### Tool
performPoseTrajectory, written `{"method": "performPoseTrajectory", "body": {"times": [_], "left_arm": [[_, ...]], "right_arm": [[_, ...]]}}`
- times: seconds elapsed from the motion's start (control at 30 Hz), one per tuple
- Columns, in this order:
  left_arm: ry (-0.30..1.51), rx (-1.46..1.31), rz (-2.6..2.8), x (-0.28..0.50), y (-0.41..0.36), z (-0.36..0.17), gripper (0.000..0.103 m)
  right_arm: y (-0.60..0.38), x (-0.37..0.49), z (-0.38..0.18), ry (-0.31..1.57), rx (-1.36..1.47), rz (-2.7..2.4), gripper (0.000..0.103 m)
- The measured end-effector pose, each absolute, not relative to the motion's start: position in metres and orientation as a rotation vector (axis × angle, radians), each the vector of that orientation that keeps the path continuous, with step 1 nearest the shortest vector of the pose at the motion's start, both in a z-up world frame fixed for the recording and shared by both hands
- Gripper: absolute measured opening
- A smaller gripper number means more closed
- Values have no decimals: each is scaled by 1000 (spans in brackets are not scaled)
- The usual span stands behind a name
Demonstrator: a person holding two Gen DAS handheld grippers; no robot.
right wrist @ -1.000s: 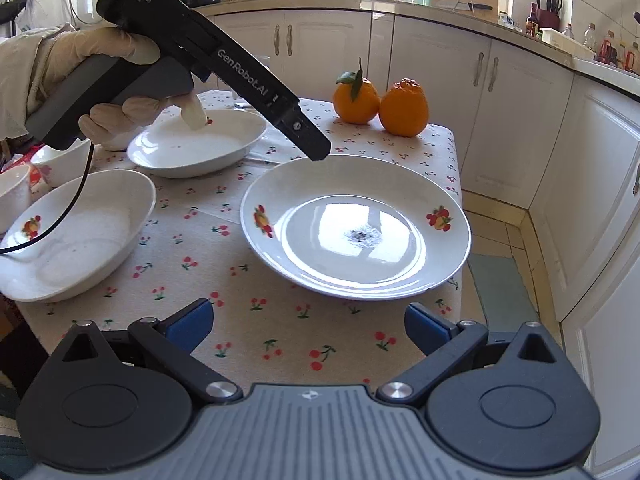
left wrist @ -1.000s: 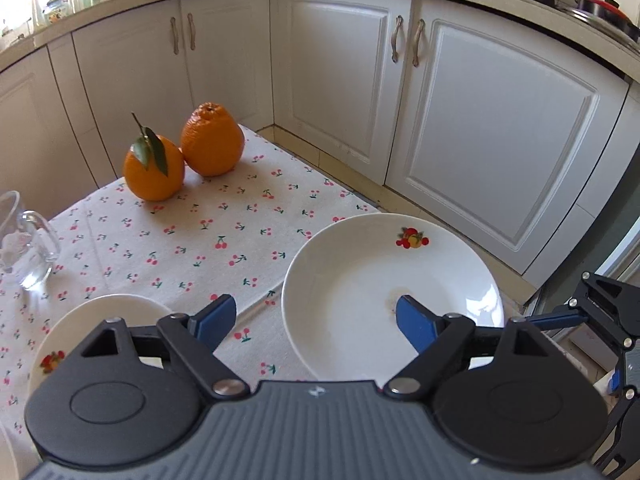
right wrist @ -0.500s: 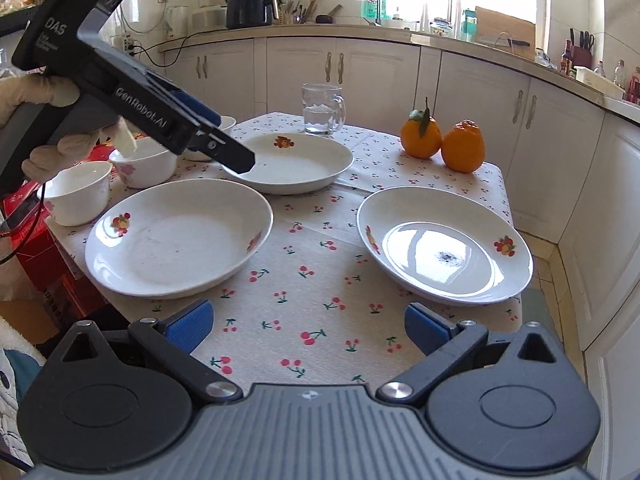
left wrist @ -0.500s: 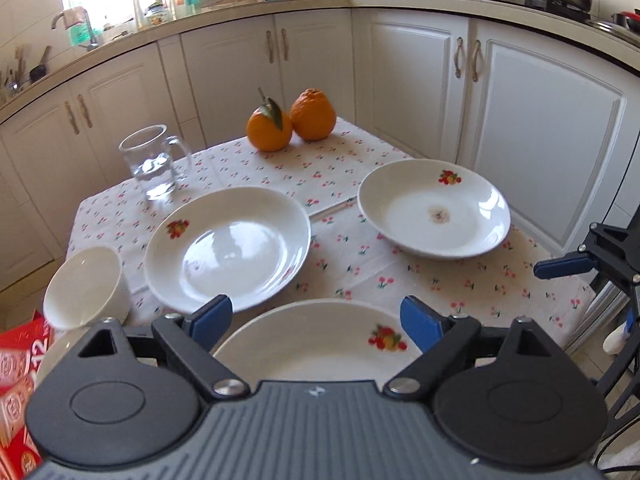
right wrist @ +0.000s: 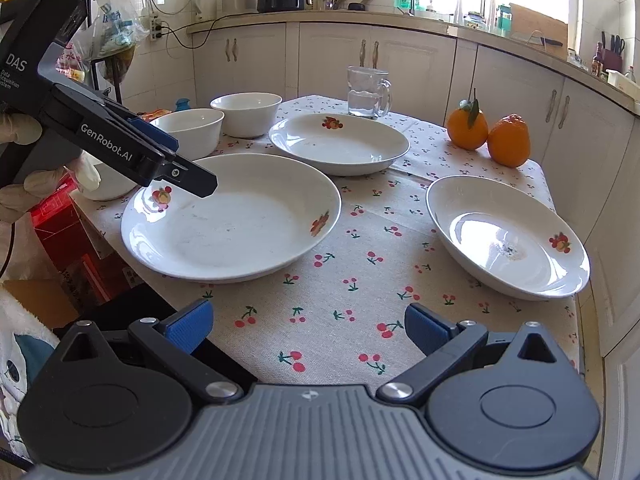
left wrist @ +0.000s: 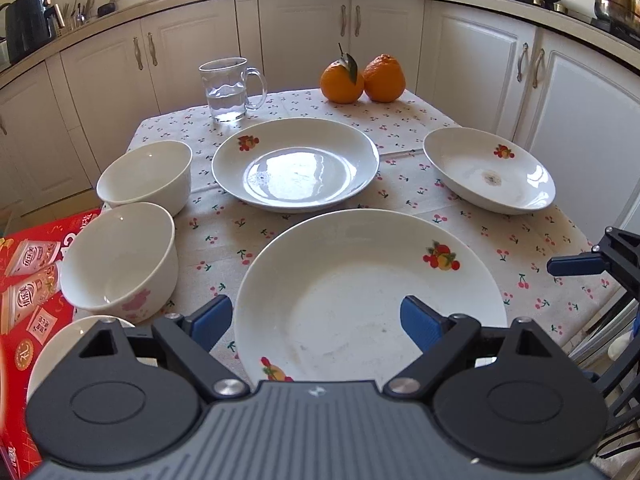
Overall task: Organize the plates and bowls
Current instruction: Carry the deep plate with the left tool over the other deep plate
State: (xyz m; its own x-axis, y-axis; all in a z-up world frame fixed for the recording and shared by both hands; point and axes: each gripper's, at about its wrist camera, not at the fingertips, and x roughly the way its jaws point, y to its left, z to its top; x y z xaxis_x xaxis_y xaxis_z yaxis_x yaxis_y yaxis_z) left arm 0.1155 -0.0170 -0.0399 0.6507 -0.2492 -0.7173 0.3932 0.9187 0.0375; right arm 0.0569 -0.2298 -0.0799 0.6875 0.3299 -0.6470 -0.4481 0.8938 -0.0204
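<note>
Left gripper (left wrist: 316,316) spread wide above the near rim of the big white fruit-print plate (left wrist: 360,280), nothing pinched. Right gripper (right wrist: 308,326) gaping over the cherry-print cloth on the table (right wrist: 344,304). Beyond sit two more white plates (left wrist: 296,164), two white bowls (left wrist: 120,256) at left, a glass mug (left wrist: 230,88) and two oranges (left wrist: 360,78) farthest.

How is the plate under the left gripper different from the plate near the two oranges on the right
The near plate looks larger and dull, with faint smudges, and lies below the left gripper. The plate by the oranges looks smaller, shines, has a dark spot at its centre and sits clear of both grippers. Both are white, empty, with fruit prints on the rim.
</note>
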Motion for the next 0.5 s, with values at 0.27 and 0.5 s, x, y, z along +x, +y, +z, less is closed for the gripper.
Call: {"method": "performPoseTrajectory", "body": {"times": [0.27,0.5], "left_arm": [[807,203,-383,120,-12,-46,91],[854,202,-381,138,-16,-58,91]], "right_arm": [[-222,62,-82,702,-215,479,103],[-212,74,-89,716,-256,535,103]]}}
